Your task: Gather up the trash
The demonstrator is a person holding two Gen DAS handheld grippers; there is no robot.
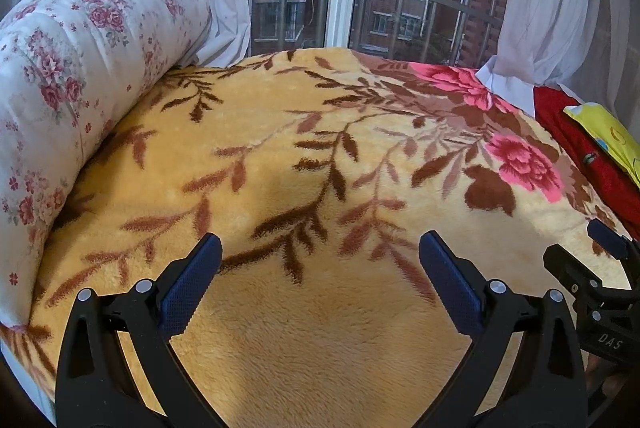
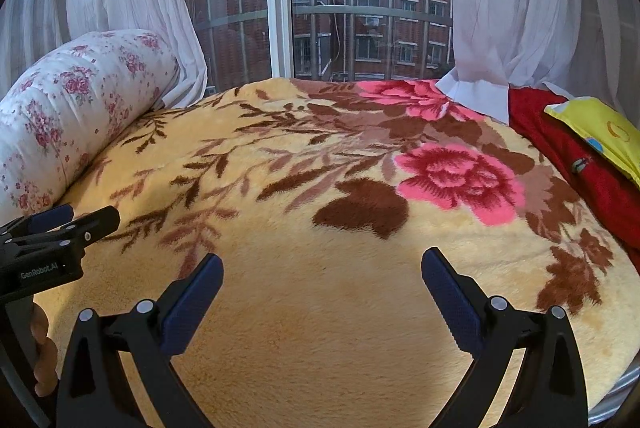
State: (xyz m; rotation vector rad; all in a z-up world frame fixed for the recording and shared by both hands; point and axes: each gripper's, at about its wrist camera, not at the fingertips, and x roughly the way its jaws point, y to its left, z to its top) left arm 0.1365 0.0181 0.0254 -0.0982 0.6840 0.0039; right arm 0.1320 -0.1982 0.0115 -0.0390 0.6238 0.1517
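No trash shows in either view. My left gripper (image 1: pixel 320 248) is open and empty, held over a yellow plush blanket (image 1: pixel 280 168) with brown leaves and pink flowers. My right gripper (image 2: pixel 322 264) is open and empty over the same blanket (image 2: pixel 320 308). The right gripper's body shows at the right edge of the left wrist view (image 1: pixel 600 276). The left gripper's body shows at the left edge of the right wrist view (image 2: pixel 52 240), with a hand below it.
A rolled floral quilt (image 1: pixel 60 88) lies along the bed's left side, also in the right wrist view (image 2: pixel 72 108). A red cloth (image 2: pixel 580 156) and a yellow pillow (image 2: pixel 600 132) lie at the right. White curtains (image 2: pixel 520 8) and a window (image 2: pixel 340 16) stand behind the bed.
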